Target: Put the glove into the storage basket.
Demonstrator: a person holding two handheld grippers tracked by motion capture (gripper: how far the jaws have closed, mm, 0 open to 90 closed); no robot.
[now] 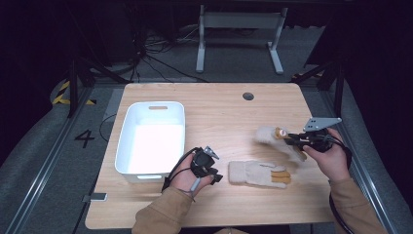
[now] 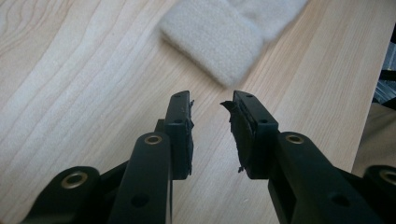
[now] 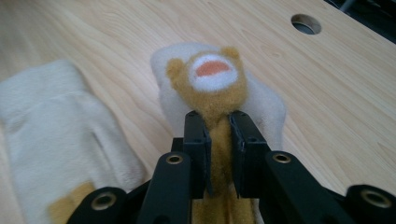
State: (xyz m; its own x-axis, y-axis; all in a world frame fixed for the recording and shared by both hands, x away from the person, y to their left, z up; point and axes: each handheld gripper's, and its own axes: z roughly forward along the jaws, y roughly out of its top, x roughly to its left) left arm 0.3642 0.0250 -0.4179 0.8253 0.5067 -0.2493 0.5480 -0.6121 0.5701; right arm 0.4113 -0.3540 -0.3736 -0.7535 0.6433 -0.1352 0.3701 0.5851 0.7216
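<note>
The fleece glove in the right gripper sits between that gripper's two black jaws, which are clamped on its tan part; in the right gripper view we see a white patch with an orange spot just above the jaw tips and the cream fleece spreading behind. In the high view we find this glove lifted off the wooden table, towards its right side, with the right gripper pointing left. The second glove lies flat on the table nearer the front edge, cream with tan fingertips, cuff towards the left. The left gripper has its jaws apart with nothing between them; in its own view the cuff of the second glove lies just ahead of the tips, not touching them.

The table is pale wood with a round cable hole near its far edge. A white plastic bin stands on its left part, well apart from both gloves. Beyond the table we see grey carpet, cables and the legs of a grey frame.

The left hand rests low on the table beside the bin, its gripper aimed right towards the flat glove. The right hand is raised, with the grey three-cornered plate uppermost.
</note>
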